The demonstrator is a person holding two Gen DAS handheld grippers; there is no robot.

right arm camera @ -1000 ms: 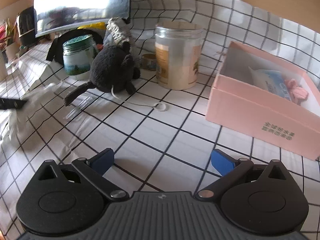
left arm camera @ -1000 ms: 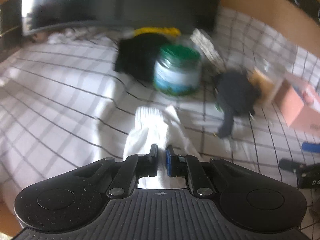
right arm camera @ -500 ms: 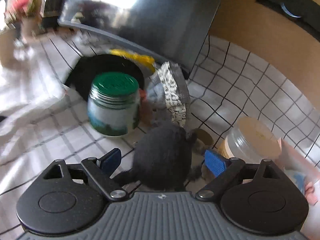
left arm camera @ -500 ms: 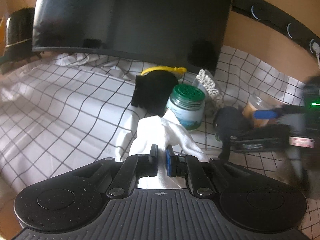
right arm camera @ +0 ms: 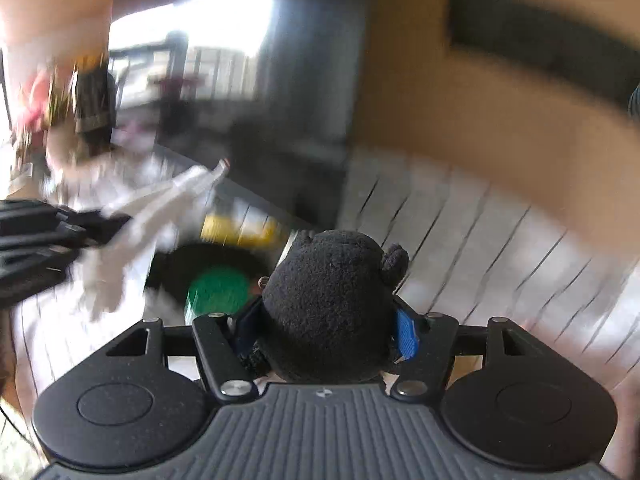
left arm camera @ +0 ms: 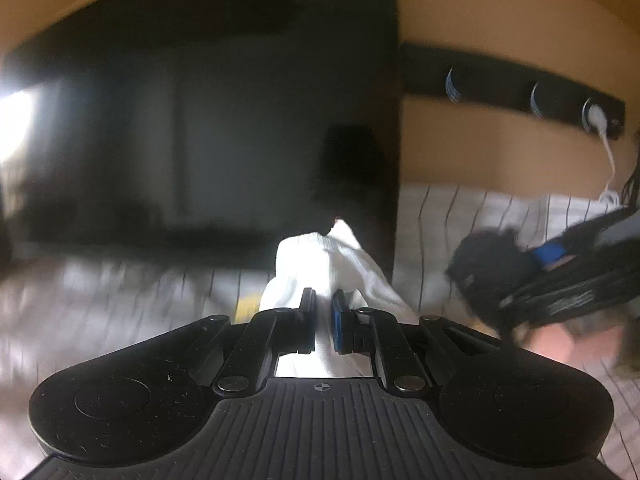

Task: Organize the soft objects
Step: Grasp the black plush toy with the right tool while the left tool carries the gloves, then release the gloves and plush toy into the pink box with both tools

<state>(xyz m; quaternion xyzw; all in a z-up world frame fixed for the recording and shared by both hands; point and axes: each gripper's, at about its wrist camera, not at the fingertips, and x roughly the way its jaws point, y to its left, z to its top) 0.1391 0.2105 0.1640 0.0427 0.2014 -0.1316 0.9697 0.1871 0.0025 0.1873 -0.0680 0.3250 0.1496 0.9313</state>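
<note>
Left gripper point(left arm camera: 323, 312): jaws nearly closed, pinching a white sock point(left arm camera: 320, 260). The sock bunches up above the fingertips and drapes down to the right of them; a strip of it runs back between the jaws toward the camera. It hangs clear of the cloth point(left arm camera: 460, 216), in front of a dark monitor point(left arm camera: 200, 120).

Right gripper point(right arm camera: 326, 326): jaws partway closed on a black plush point(right arm camera: 328, 300). The blue pads point(right arm camera: 407, 335) press into its sides; its round body fills the gap and rises above the fingertips, a small ear or paw sticking out upper right. The plush is lifted above the checked cloth.

Cross views: from the left wrist camera the right gripper point(left arm camera: 560, 276) shows at the right edge, blurred, with the plush point(left arm camera: 492, 260) at its tip. From the right wrist camera the left gripper point(right arm camera: 36, 240) shows at the left edge with the sock point(right arm camera: 160, 208) trailing from it, also blurred.

Below the plush, on the cloth: a green jar lid point(right arm camera: 218, 290), a dark round item behind it, and something yellow point(right arm camera: 240, 228) further back. Blur is heavy; details cannot be told.

Wall behind is tan, with a dark strip point(left arm camera: 512, 88) holding a white plug point(left arm camera: 596, 116) and cord.
</note>
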